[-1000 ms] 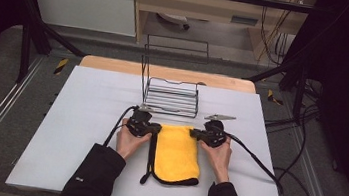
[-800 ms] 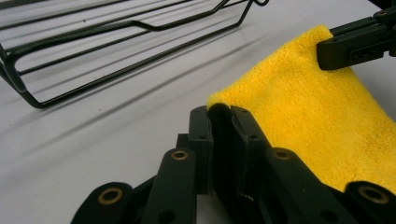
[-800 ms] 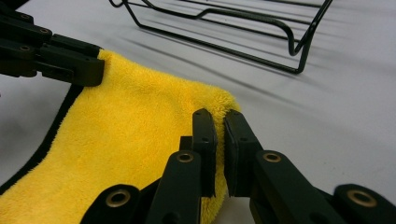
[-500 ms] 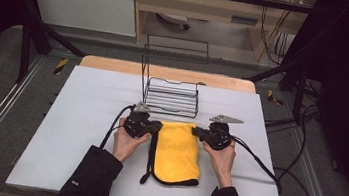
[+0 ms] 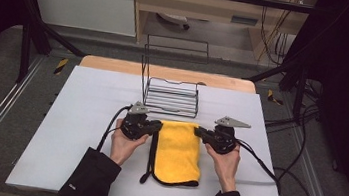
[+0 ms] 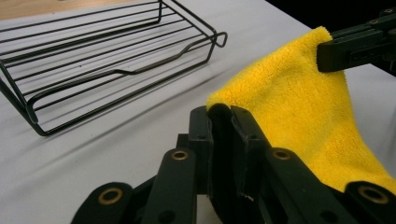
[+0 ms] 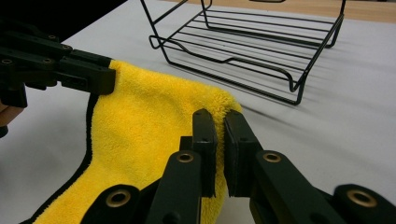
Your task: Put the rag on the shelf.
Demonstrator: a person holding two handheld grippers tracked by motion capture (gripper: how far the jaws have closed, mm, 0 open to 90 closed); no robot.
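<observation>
Yellow microfibre cloth with a black stitched edge (image 5: 177, 151) lies folded on the white worktop (image 5: 69, 115), just in front of the black wire basket (image 5: 171, 97). Its far edge is off the surface, held at both far corners. The left gripper (image 5: 155, 126) has its jaws closed on the far left corner, with the plush pile bunched between the pads in the left gripper view (image 6: 219, 105). The right gripper (image 5: 199, 132) pinches the far right corner in the same way (image 7: 219, 112). Between the two corners the cloth hangs in a shallow sag, while its near end rests on the worktop close to the person's sleeves.

As for progress, the grasp looks finished and the lift has only begun: most of the cloth is on the worktop. What remains is probably to raise it clear and carry it forward, perhaps into the basket, though the pictures do not settle the destination.

That basket stands upright with its tall wire handle at the back left. Nothing is in it, and the worktop shows through its bars (image 6: 93, 56).
</observation>
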